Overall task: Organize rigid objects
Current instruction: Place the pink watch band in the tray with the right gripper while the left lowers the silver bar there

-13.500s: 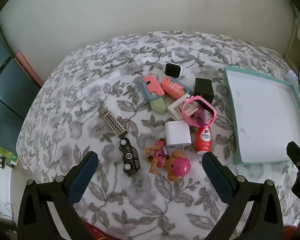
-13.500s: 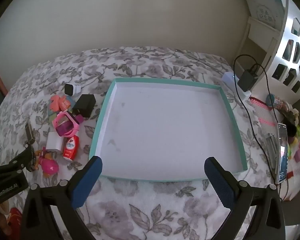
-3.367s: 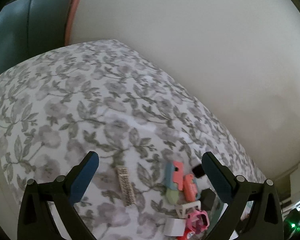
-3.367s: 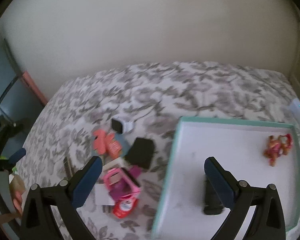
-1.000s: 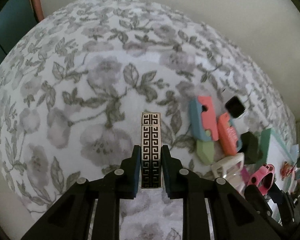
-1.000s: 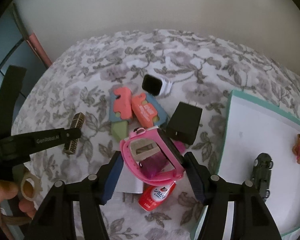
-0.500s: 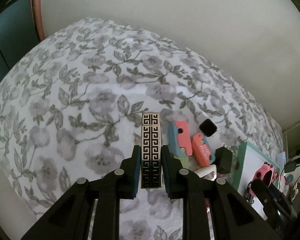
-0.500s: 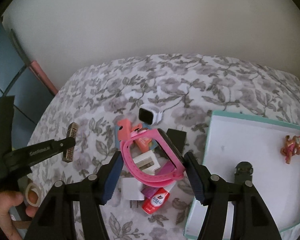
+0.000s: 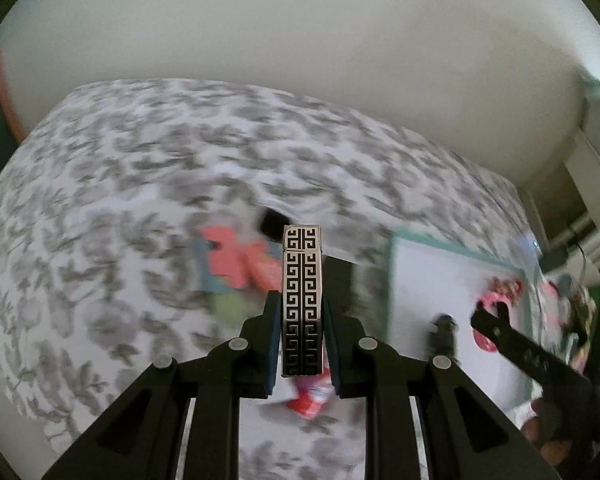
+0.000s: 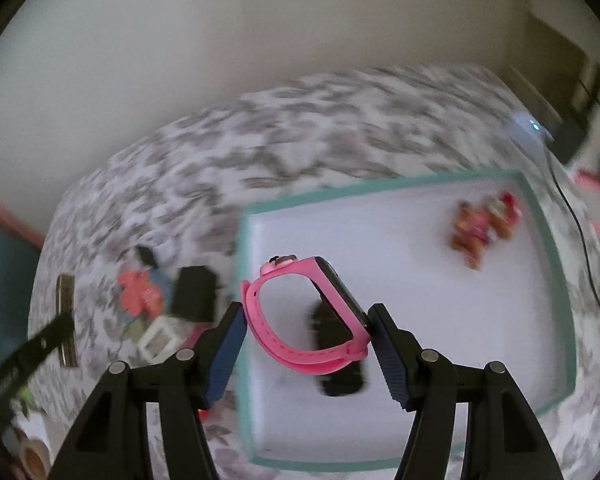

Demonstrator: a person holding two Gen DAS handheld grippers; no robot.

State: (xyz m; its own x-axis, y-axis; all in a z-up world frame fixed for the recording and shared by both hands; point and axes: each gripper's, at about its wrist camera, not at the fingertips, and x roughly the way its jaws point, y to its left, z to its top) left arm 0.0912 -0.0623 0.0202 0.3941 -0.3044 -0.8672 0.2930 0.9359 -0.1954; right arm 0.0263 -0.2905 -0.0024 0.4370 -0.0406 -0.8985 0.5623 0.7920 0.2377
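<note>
My left gripper (image 9: 302, 316) is shut on a slim black-and-silver bar with a key pattern (image 9: 302, 280), held up over the blurred pile of toys on the floral bedspread. My right gripper (image 10: 305, 328) is shut on a pink watch (image 10: 300, 320), its strap looped between the pads, above the left part of the white tray with a teal rim (image 10: 540, 216). In the tray lie a dark toy car (image 10: 340, 364) and a small orange-red figure (image 10: 484, 228). The left wrist view shows the tray (image 9: 396, 276) at the right, with the right gripper and pink watch (image 9: 490, 320) over it.
On the bedspread left of the tray lie coral and blue toys (image 10: 142, 288), a black block (image 10: 194, 294), a white frame piece (image 10: 160, 340) and a red bottle (image 9: 310, 400). A cable and charger (image 10: 572, 136) lie beyond the tray's far right corner. A hand with tape rolls (image 10: 28, 456) shows at lower left.
Both grippers have swung to the right with their objects. The pink watch has come from above the toy pile to above the tray. The patterned bar has risen and now hangs over the pile.
</note>
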